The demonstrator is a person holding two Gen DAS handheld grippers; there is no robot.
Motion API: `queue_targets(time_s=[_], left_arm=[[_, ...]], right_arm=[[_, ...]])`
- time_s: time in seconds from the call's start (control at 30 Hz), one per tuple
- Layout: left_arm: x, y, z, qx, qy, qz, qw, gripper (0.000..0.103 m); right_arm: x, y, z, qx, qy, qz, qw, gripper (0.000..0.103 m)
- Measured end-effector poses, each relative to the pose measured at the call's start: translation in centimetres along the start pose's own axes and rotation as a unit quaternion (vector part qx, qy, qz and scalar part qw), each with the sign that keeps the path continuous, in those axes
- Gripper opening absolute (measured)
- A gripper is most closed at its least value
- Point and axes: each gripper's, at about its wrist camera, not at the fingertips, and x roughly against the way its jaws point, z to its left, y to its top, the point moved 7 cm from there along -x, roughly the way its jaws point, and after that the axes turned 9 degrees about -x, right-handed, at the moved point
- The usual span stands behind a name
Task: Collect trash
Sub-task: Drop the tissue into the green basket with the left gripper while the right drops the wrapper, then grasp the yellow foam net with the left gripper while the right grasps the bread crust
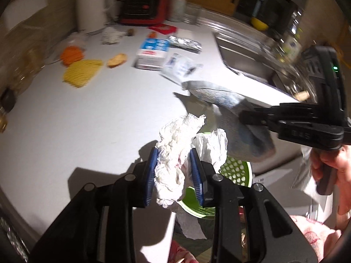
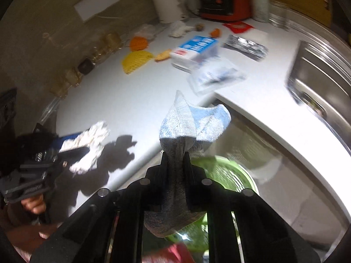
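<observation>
Crumpled paper towel point(image 1: 173, 166), light and soft, sits clamped mid-wad in my left gripper point(image 1: 175, 175); my right gripper point(image 2: 175, 171) pinches a limp blue cloth point(image 2: 186, 122) (green bin point(image 1: 237, 171) below).

White crumpled paper towel point(image 1: 175, 153) — blue-grey knit cloth point(image 2: 186, 122) — green perforated bin point(image 1: 237, 171).

Left tongs point(image 1: 173, 175): black plastic frame, ribbed blue pads point(image 1: 151, 175), round silver screw heads along linkage arms. Right tongs point(image 2: 175, 171): all black, black pads, same silver screws on arms. Seen from left wrist view: right unit's black housing with small green light, moulded lettering on arm, black pistol-style handle. Pink patterned garment point(image 1: 313, 236) at lower edge.
</observation>
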Motion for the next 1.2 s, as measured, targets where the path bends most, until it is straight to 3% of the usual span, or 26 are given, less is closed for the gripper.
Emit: queue_targets(time_s=[0.1,0.23,0.3,0.37,0.4,0.7,0.8,0.93,0.97,1.03,1.13,1.2], left_arm=[[-1.9,0.7,-3.1,-0.041,-0.029,0.013,0.9986,0.030],[-4.7,1.1,-6.5,-0.078,-0.067,0.037,0.9940,0.030],[-5.8,1.0,-7.5,-0.090,-0.076,0.049,0.9918,0.039],[-6.9,1.1,-7.9,-0.095,-0.075,0.062,0.9907,0.068],[-6.9,1.1,-7.8,-0.095,-0.072,0.062,0.9910,0.072],[-6.5,1.8,-6.4,-0.070,-0.065,0.060,0.9936,0.079],[-6.2,1.9,-5.3,-0.056,-0.060,0.057,0.9950,0.080],[-5.5,2.1,-4.1,-0.042,-0.054,0.048,0.9965,0.081],[-5.5,2.2,-4.0,-0.040,-0.052,0.046,0.9968,0.085],[-5.1,2.5,-3.4,-0.036,-0.044,0.036,0.9978,0.089],[-4.5,3.1,-2.7,-0.033,-0.038,0.026,0.9984,0.089],[-4.1,3.7,-1.6,-0.027,-0.028,0.016,0.9991,0.089]], right_arm=[[1.9,-2.9,-3.4,-0.030,-0.031,0.008,0.999,0.014],[2.4,-5.5,-6.1,-0.069,-0.040,0.018,0.997,0.014],[2.3,-6.3,-7.1,-0.085,-0.038,0.019,0.995,0.014],[2.2,-6.7,-7.3,-0.091,-0.040,0.019,0.995,0.014],[2.1,-6.8,-7.3,-0.092,-0.037,0.020,0.995,0.014],[0.7,-6.7,-6.0,-0.080,-0.022,0.025,0.996,0.015],[0.9,-6.1,-5.7,-0.078,-0.019,0.018,0.997,0.039],[1.1,-5.3,-5.3,-0.070,-0.024,0.010,0.997,0.056],[1.2,-5.1,-5.2,-0.069,-0.026,0.007,0.997,0.060],[1.3,-4.7,-5.1,-0.068,-0.031,0.001,0.997,0.080],[1.7,-3.6,-4.7,-0.066,-0.038,-0.014,0.997,0.099],[1.9,-2.3,-4.4,-0.060,-0.039,-0.026,0.997,0.101]])
